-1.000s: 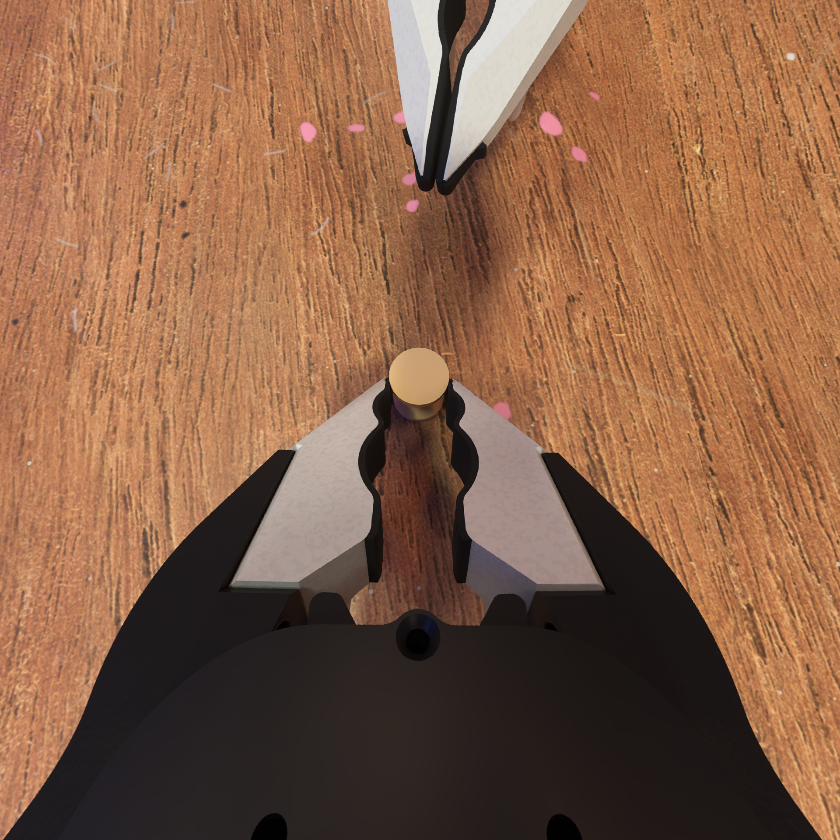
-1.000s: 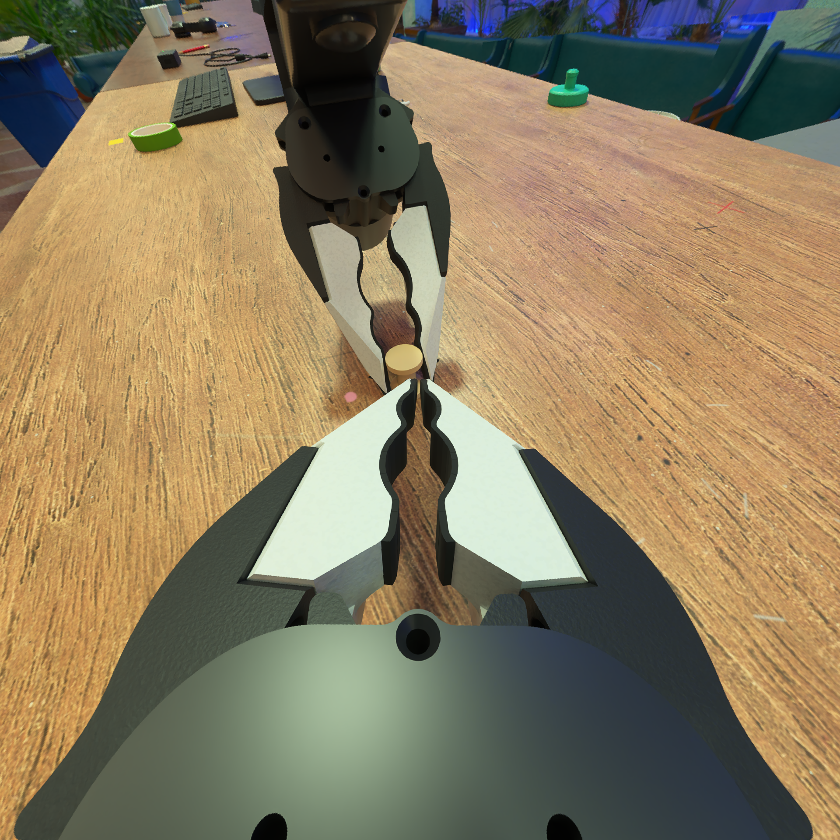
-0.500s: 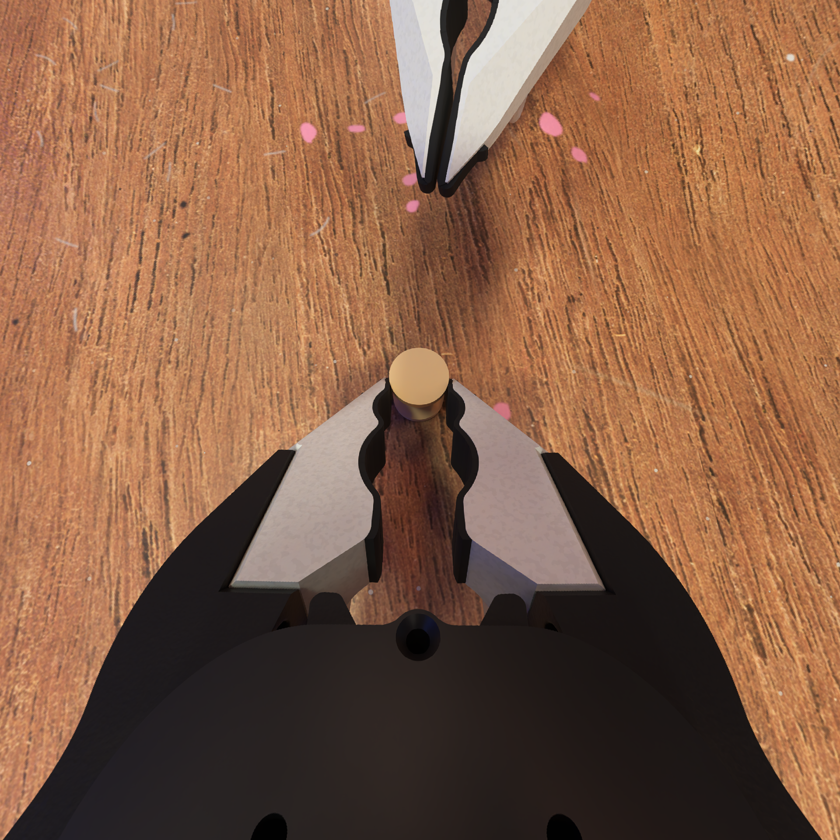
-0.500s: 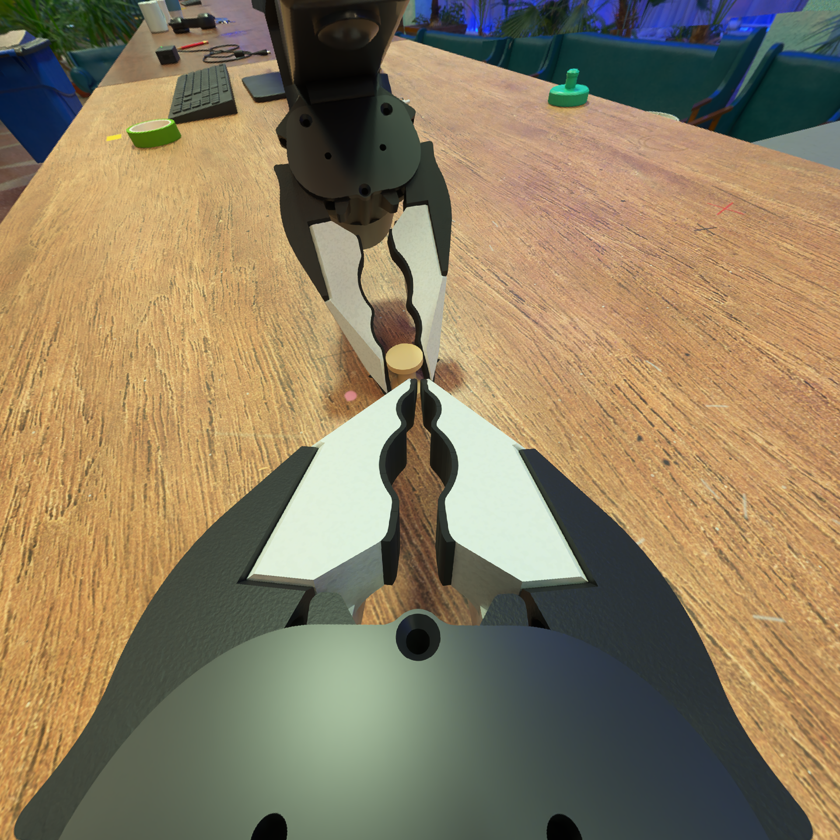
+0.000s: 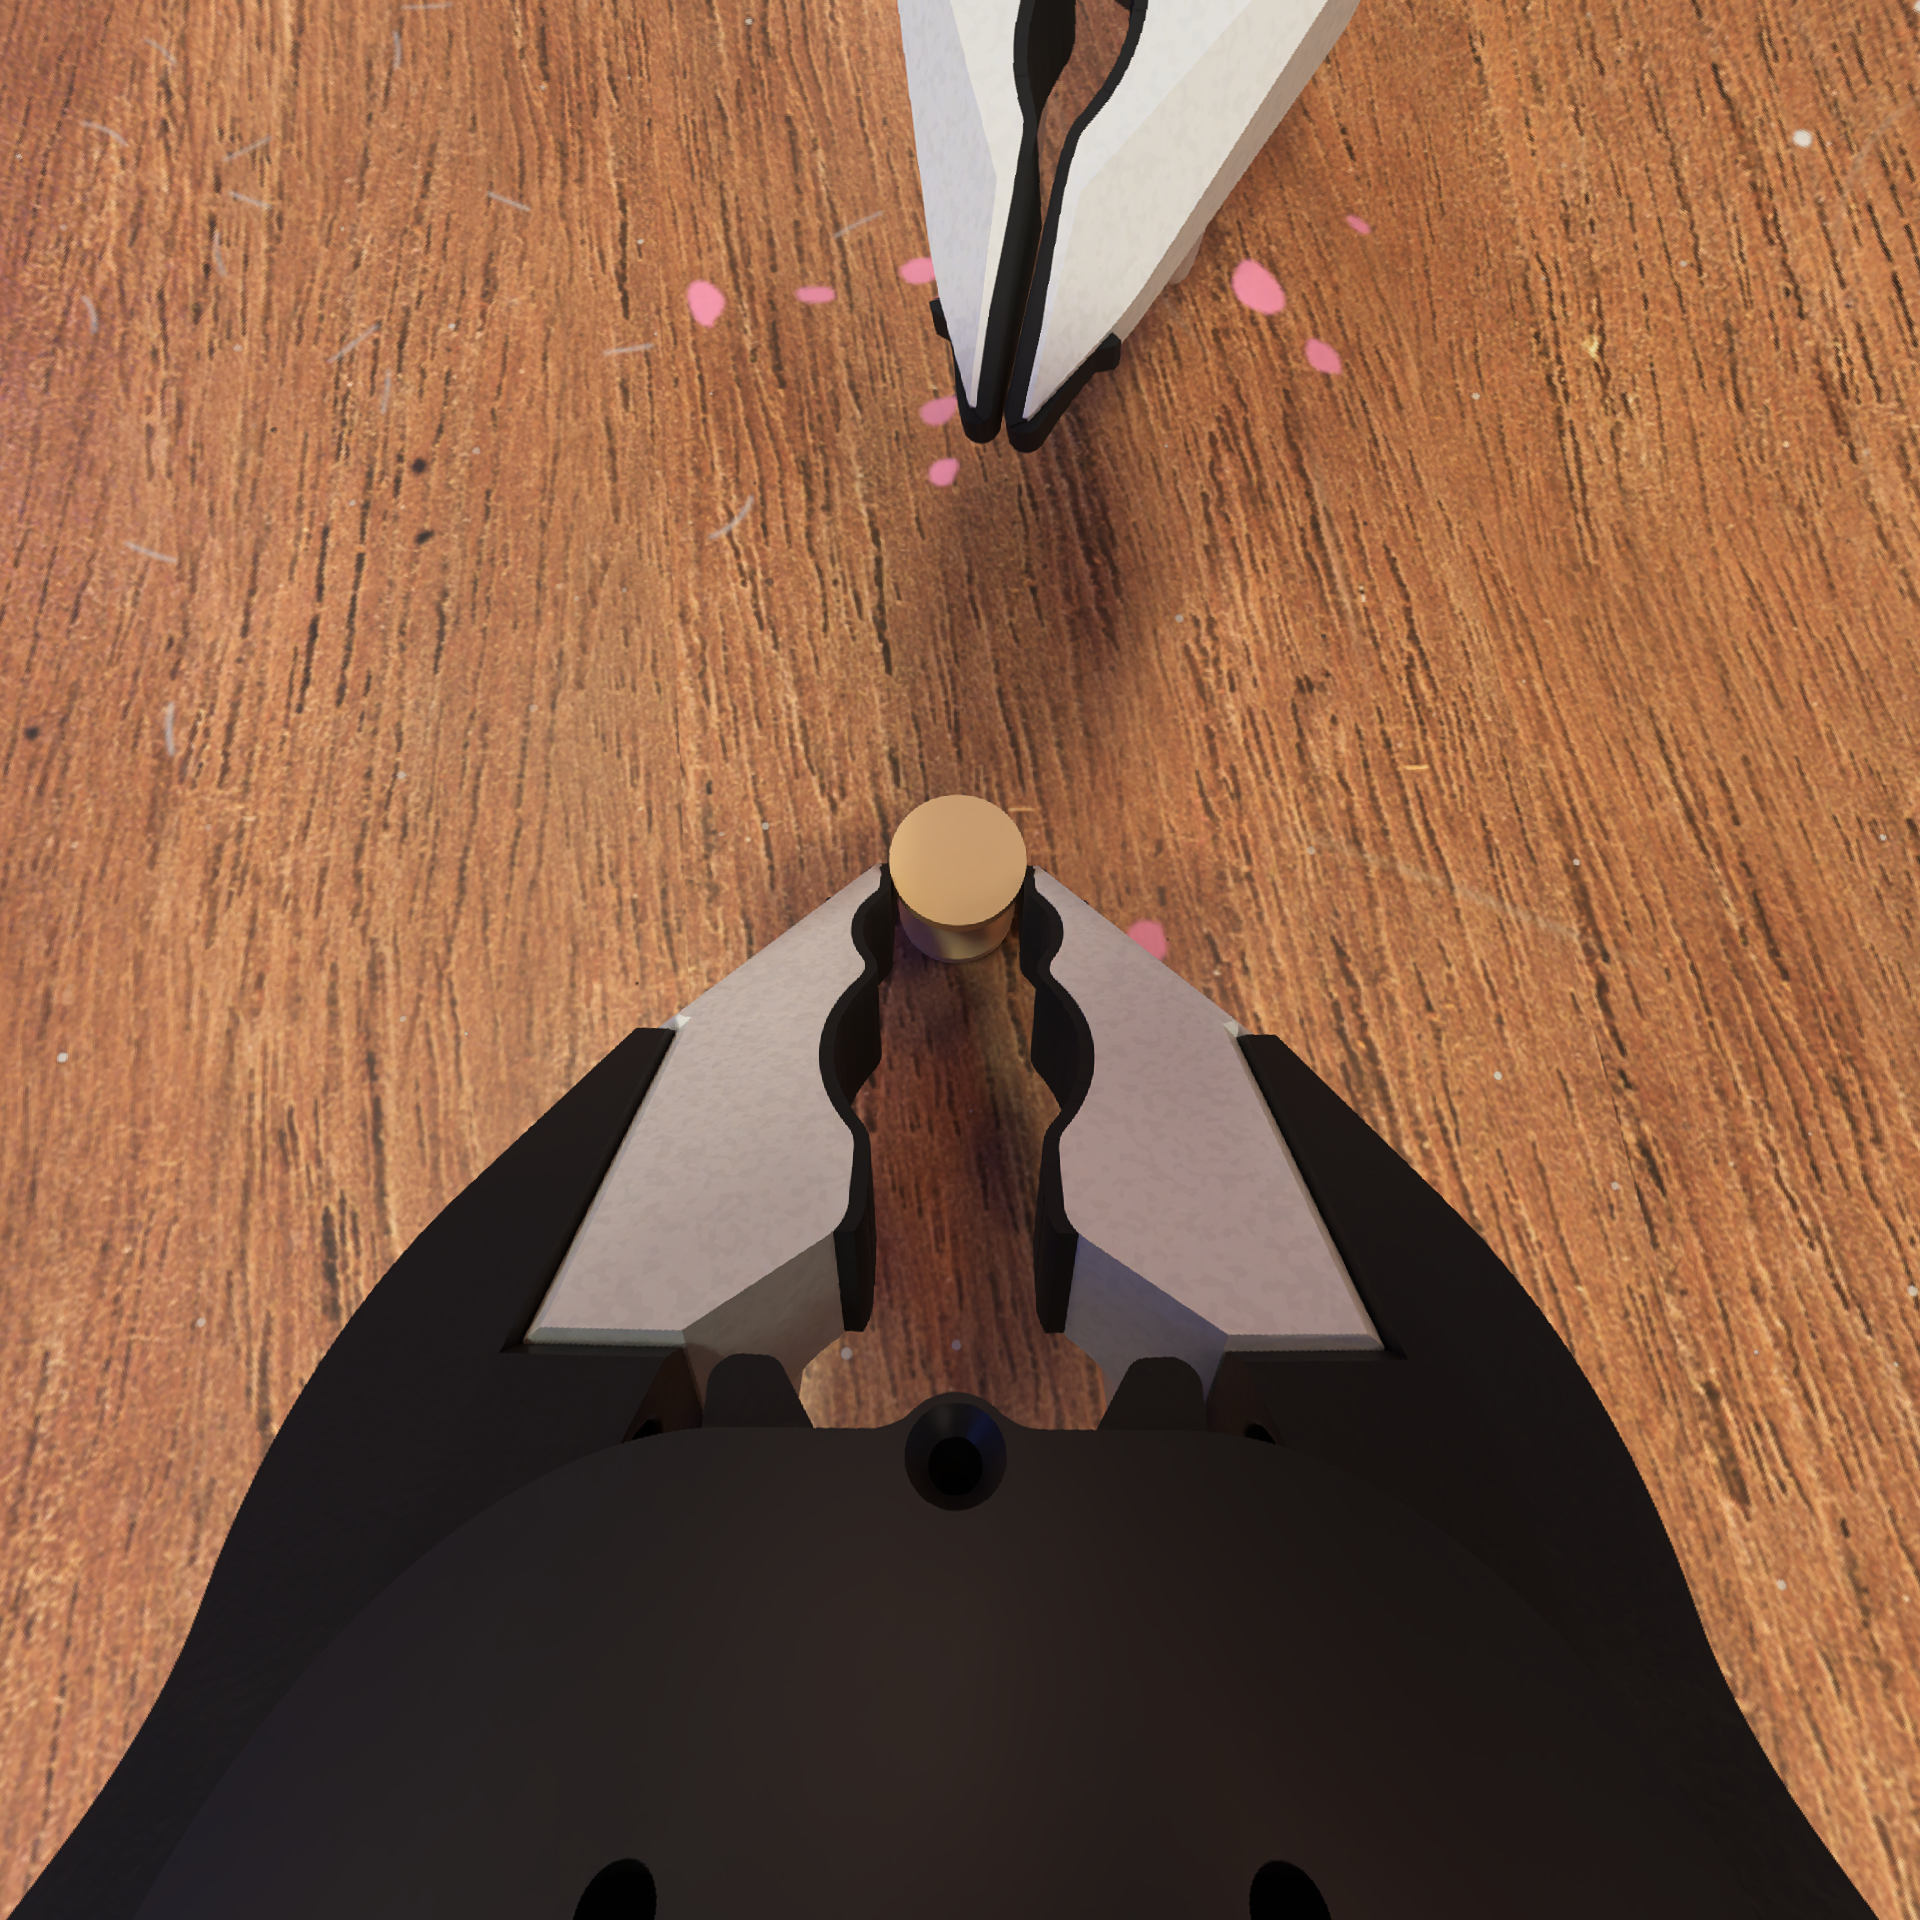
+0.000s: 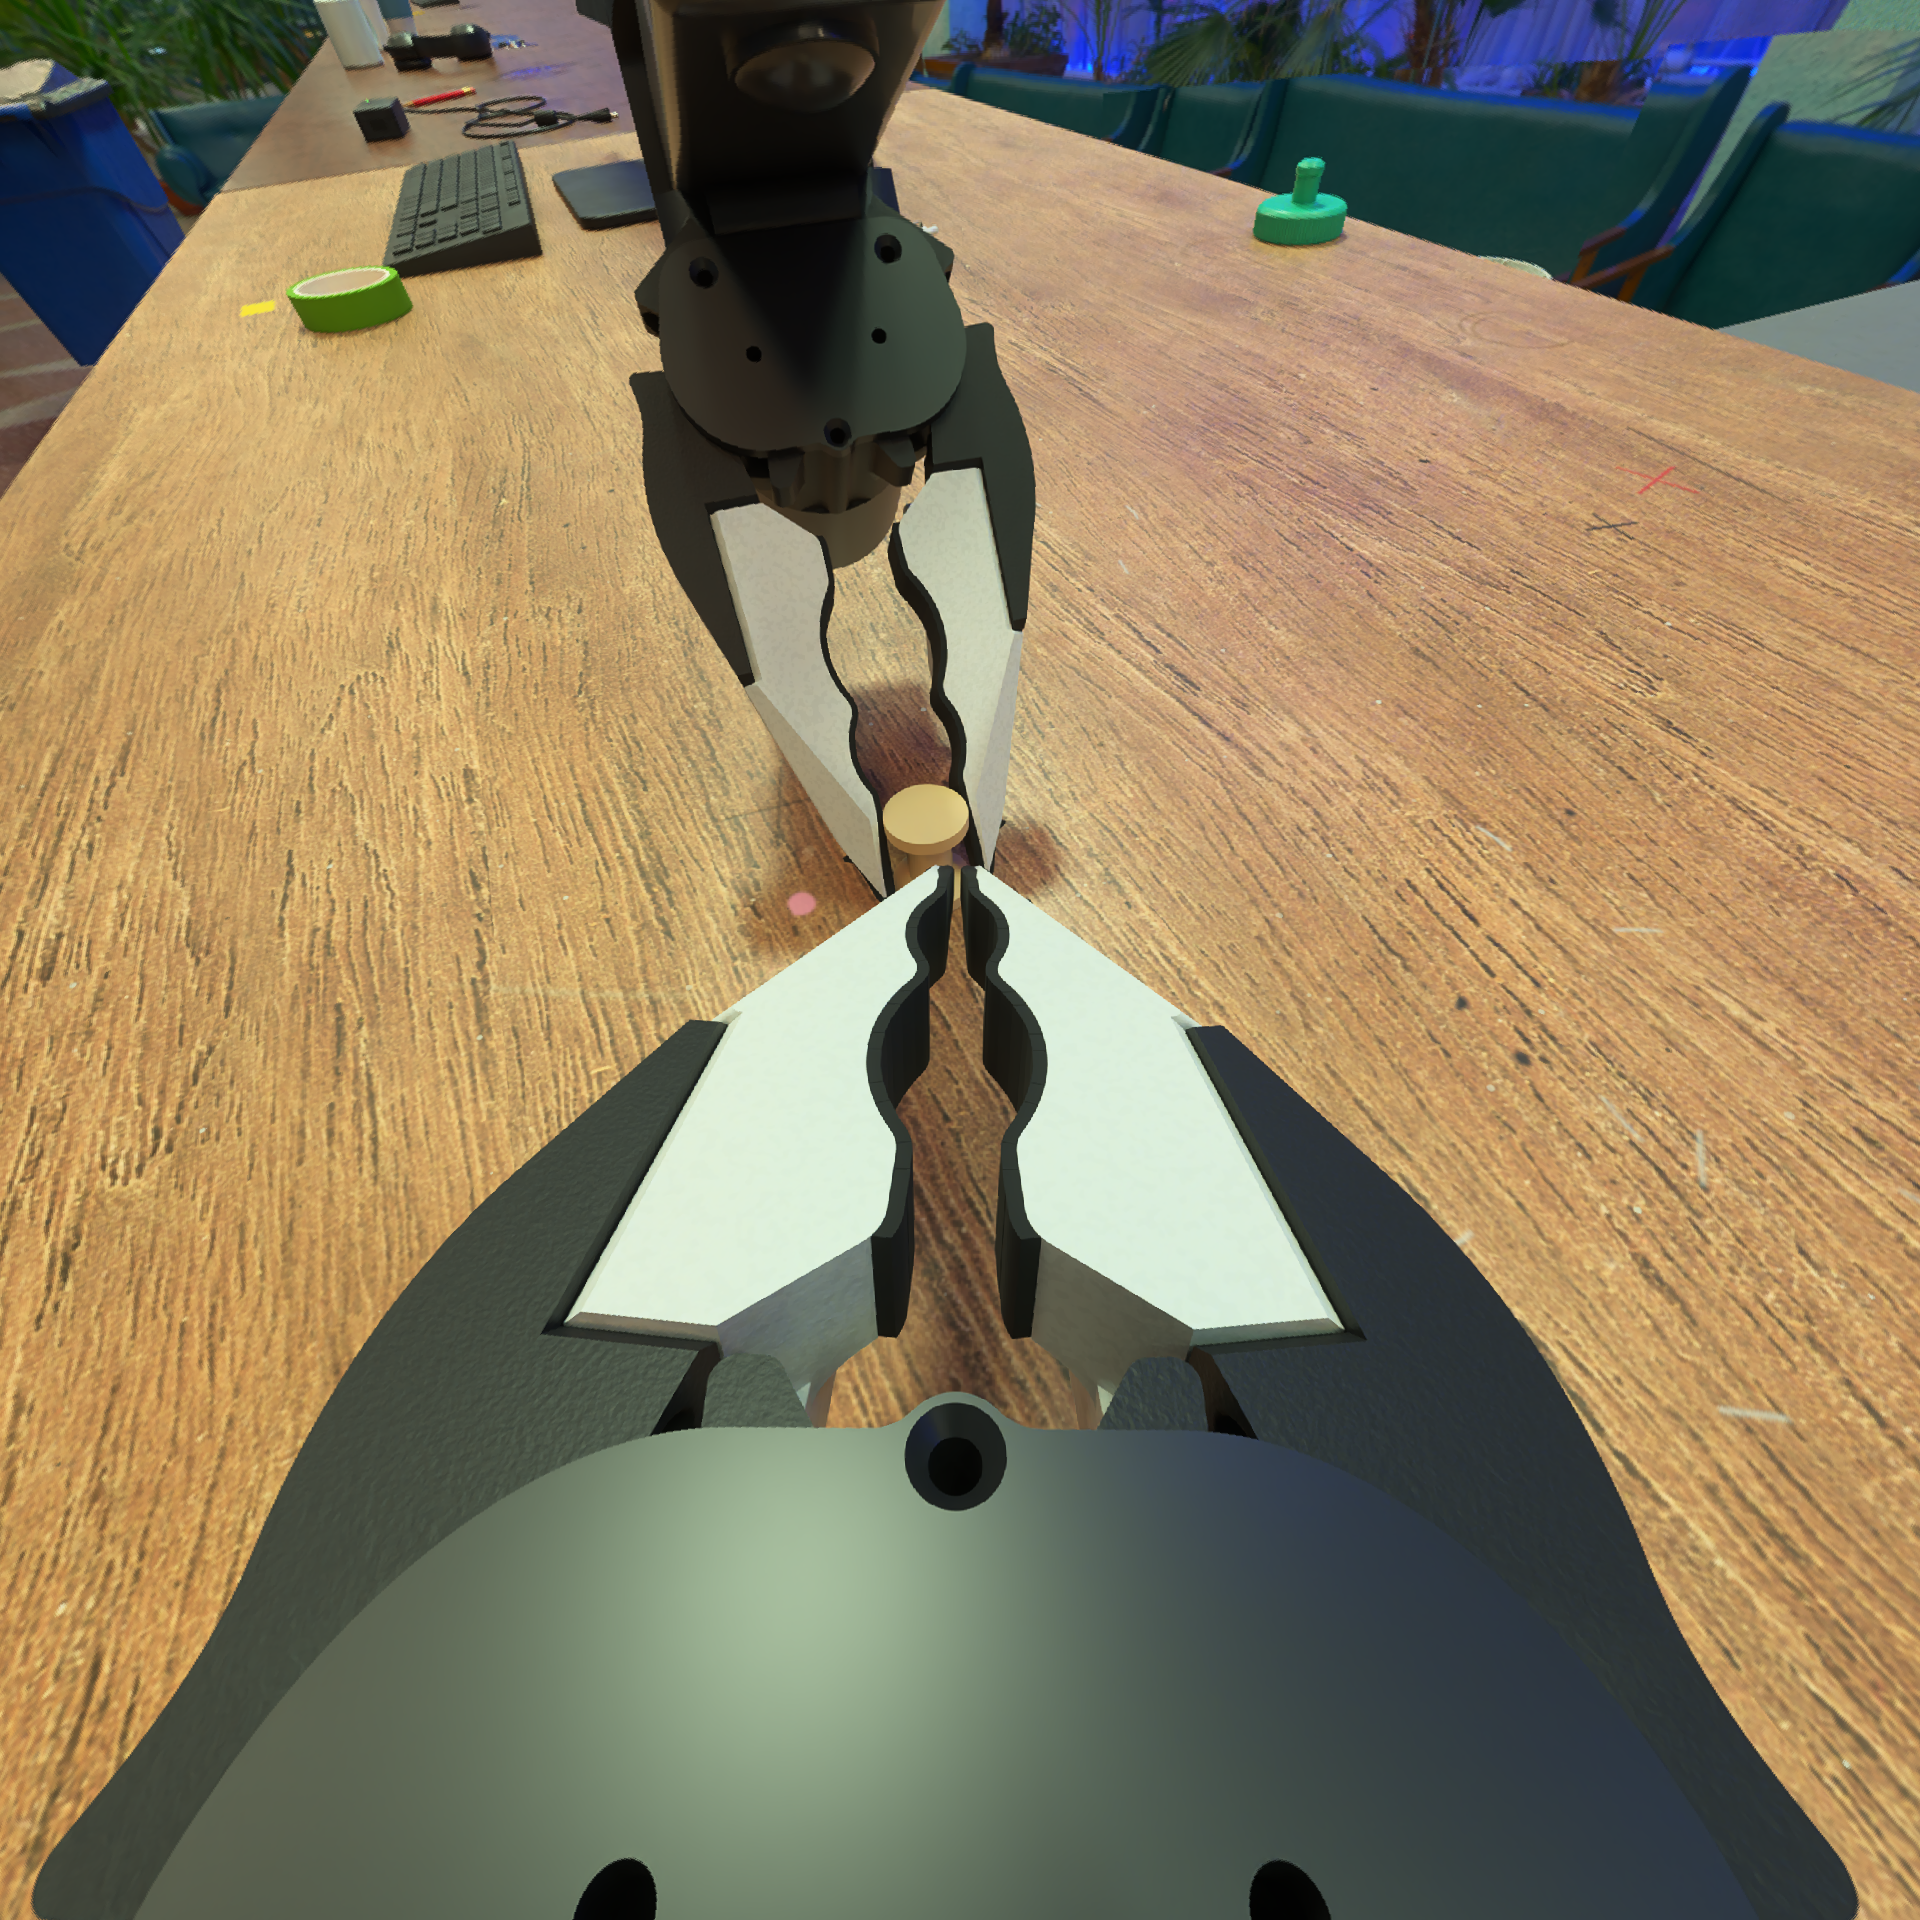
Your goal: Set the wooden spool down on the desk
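Note:
The wooden spool (image 5: 956, 860) is a small tan piece with a round flat top on a narrower stem. My left gripper (image 5: 956, 909) is shut on its stem at the fingertips and points steeply down at the wooden desk (image 5: 416, 831). In the right wrist view the spool (image 6: 925, 816) stands upright between the left gripper's (image 6: 932, 871) white fingers, low over the desk (image 6: 364, 831); I cannot tell whether it touches. My right gripper (image 6: 954, 883) is shut and empty, its tips just short of the spool. It also shows in the left wrist view (image 5: 1003, 431).
A green tape roll (image 6: 348, 299), a black keyboard (image 6: 464, 208) and a dark pad (image 6: 608, 192) lie at the far left of the desk. A green knobbed object (image 6: 1299, 208) sits far right. Green chairs (image 6: 1455, 156) line the far edge. Pink specks (image 5: 1257, 286) dot the wood.
Almost nothing differs. The left gripper still holds the spool at the same spot, and the right wrist view has shifted only very slightly.

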You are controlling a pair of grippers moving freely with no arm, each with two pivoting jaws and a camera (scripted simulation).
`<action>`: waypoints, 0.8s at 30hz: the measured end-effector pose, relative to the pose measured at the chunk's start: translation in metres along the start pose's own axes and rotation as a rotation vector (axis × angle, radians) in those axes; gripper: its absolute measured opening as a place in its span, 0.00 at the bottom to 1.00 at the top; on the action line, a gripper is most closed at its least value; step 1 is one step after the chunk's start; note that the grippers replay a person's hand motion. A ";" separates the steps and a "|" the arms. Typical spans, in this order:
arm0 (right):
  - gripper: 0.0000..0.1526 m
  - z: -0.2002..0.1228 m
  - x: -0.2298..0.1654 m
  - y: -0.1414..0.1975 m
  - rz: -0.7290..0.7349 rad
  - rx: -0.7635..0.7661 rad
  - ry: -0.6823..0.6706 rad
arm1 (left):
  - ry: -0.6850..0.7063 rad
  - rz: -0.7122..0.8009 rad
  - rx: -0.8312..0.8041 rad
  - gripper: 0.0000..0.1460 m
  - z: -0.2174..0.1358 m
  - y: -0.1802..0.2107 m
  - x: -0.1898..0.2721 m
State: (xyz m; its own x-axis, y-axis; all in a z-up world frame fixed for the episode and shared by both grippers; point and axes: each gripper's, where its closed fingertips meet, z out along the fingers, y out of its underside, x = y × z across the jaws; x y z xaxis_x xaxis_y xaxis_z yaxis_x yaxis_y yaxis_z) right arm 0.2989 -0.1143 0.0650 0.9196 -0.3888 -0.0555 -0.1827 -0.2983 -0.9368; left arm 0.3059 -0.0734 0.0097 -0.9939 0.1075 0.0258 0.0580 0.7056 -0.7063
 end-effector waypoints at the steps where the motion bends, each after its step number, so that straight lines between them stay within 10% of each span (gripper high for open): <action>1: 0.01 0.000 0.000 0.000 0.000 0.000 0.000 | 0.000 0.000 0.000 0.16 0.000 0.000 0.000; 24: 0.01 0.001 0.000 0.001 -0.009 -0.009 0.004 | 0.006 -0.012 0.006 0.16 0.000 0.000 0.000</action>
State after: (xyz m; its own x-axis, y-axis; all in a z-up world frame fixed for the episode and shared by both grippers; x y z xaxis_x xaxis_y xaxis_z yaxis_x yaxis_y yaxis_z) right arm 0.2986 -0.1136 0.0639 0.9198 -0.3898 -0.0458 -0.1776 -0.3092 -0.9343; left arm 0.3059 -0.0734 0.0098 -0.9939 0.1032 0.0390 0.0451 0.7024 -0.7104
